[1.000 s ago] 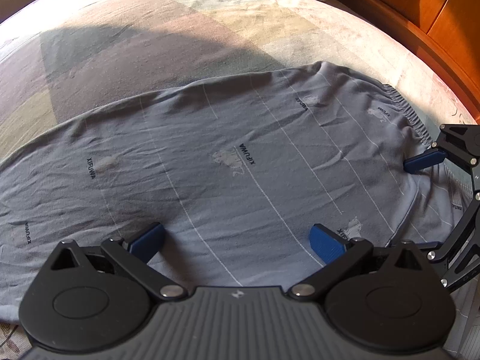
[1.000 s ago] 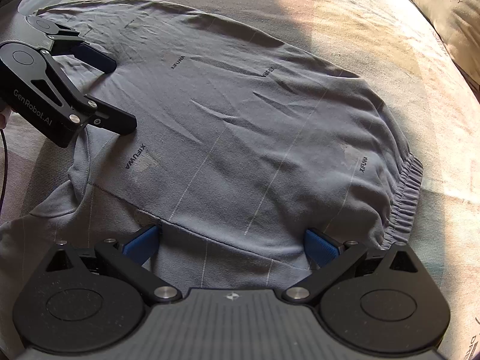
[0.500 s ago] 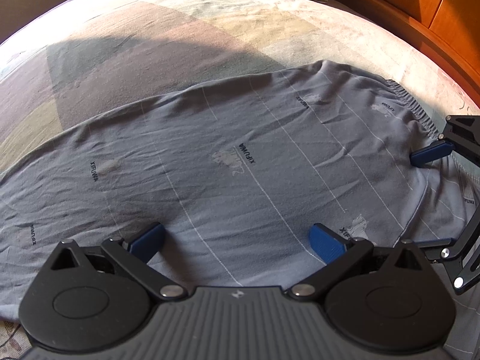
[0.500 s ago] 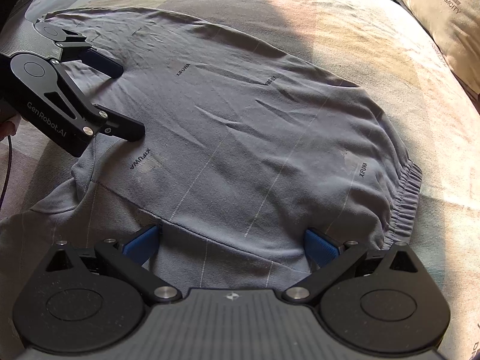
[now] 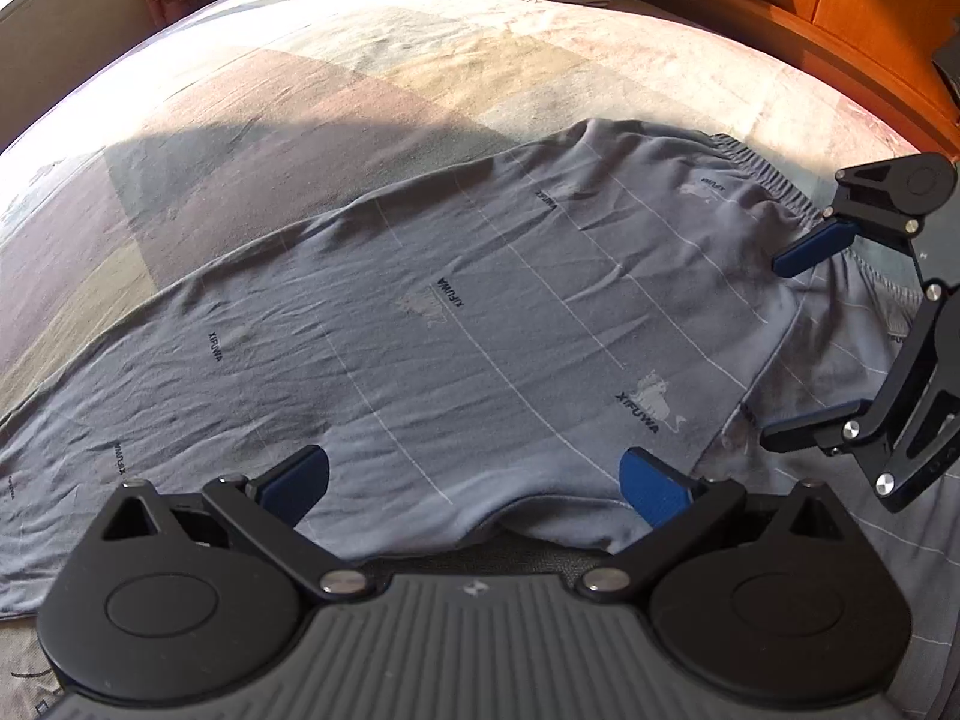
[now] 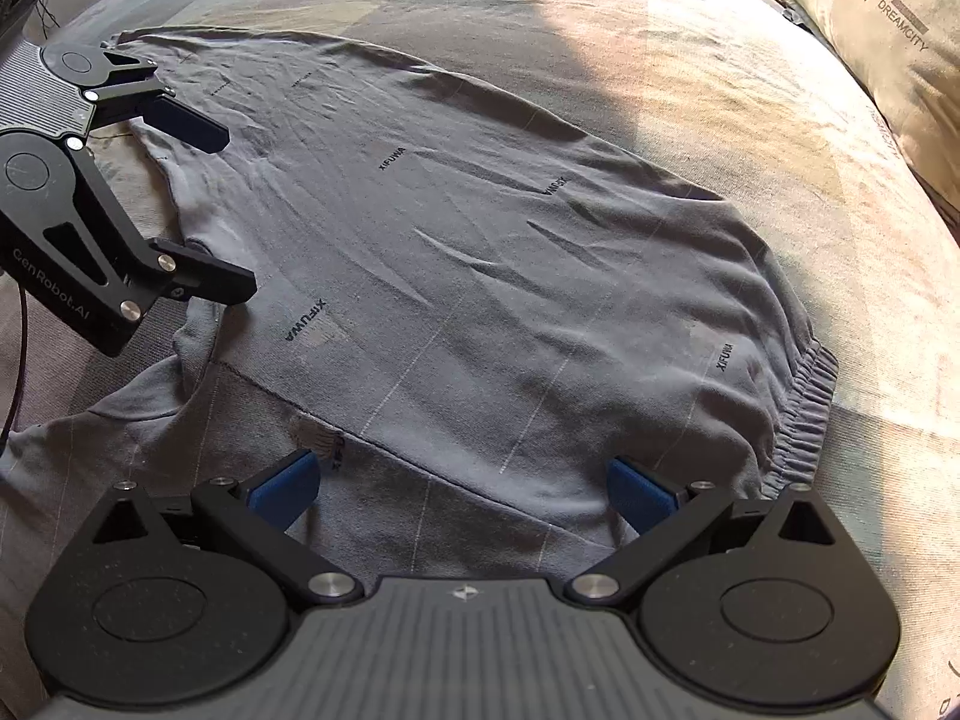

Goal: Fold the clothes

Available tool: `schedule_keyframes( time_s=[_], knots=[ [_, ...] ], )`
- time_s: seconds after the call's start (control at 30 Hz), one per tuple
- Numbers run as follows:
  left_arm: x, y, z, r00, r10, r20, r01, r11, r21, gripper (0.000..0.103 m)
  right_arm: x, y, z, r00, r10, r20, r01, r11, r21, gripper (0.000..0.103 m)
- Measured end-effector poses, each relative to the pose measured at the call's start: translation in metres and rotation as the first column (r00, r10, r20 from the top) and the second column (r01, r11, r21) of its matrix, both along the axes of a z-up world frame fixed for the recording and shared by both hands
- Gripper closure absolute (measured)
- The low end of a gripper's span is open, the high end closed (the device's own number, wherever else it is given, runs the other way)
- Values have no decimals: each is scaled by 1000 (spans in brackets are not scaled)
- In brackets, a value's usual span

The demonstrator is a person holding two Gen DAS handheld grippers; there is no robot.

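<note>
While both tools spread over grey trousers (image 5: pixel 480 324), only right view shows pillow (image 6: pixel 888 42) lettering

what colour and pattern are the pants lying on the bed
The pants are grey-blue with thin pale lines and small dark XIFUWA lettering; clearest in the left wrist view.

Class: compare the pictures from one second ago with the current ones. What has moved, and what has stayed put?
Both tongs, left and right, drew back and rose a little from the grey trousers, so more of the bed and pillow shows. Nothing was gripped or released; both stay open, and the trousers lie folded as before.
</note>
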State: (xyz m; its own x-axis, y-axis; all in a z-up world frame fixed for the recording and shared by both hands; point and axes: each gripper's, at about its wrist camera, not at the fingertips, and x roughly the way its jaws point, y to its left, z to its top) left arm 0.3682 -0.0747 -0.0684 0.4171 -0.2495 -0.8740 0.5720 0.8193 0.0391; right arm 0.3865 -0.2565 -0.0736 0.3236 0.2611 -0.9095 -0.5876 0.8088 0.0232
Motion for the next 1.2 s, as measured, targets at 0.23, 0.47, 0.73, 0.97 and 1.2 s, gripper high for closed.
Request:
schedule_keyframes(
  time_s=[0.23,0.47,0.73,0.97,1.2],
  knots=[
    [-14,6,4,999,5,-50,-8,999,-53,1,-6,-6,6,999,12,-40,-8,997,74,0],
    [11,-7,7,999,-12,-45,9,998,-64,1,10,-26,13,999,-16,-47,22,991,130,0],
    [32,-42,2,998,-62,-7,62,998,-28,1,52,-60,13,997,-70,28,67,994,83,0],
    [-30,-48,9,945,-305,115,287,946,151,1,0,-44,12,931,323,170,-306,945,-116,0],
    [-128,-37,26,850,-511,125,478,850,224,1,-72,-41,15,847,502,176,-459,857,-234,0]
  ],
)
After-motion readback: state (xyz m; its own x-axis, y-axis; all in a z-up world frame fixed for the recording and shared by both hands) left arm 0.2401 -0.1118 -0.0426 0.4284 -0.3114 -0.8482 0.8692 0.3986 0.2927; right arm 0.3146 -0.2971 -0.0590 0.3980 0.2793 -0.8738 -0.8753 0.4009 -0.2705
